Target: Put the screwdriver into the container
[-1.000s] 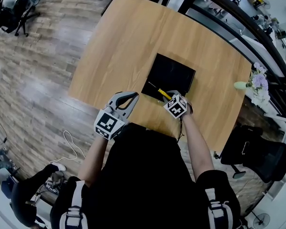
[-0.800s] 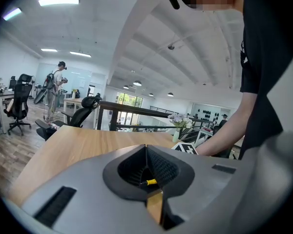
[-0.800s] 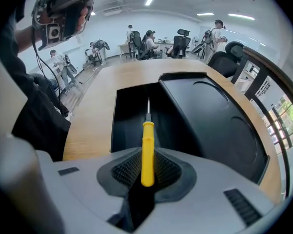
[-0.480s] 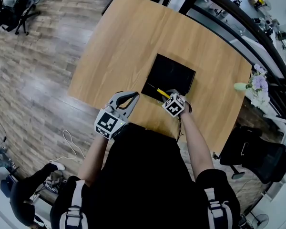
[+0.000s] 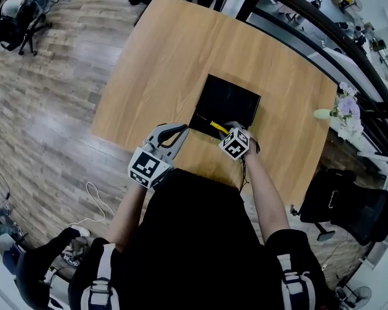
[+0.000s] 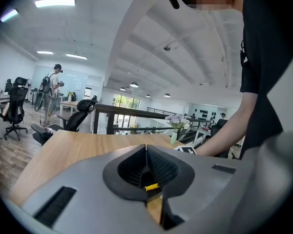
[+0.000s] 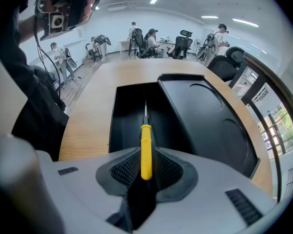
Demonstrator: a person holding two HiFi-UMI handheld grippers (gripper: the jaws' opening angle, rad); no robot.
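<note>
Black short-sleeved shirt (image 5: 200, 237); grey left tongs (image 5: 180, 130) and right tongs (image 5: 227, 126), black ribbed pads (image 7: 123, 168), black-and-white marker cubes (image 5: 147, 168).

I'm holding the screwdriver (image 7: 145, 152) by its yellow handle; its thin metal shaft is pointing out over the black container (image 7: 205, 118), above its deeper left section

The screwdriver (image 7: 146, 152) has a bright yellow handle; the container (image 7: 205, 116) is plain black. The table (image 5: 174, 50) is pale wood grain. The left gripper (image 5: 180, 130) and right gripper (image 5: 229, 126) are grey — their cubes (image 5: 237, 144) carry black-and-white square patterns.
</note>
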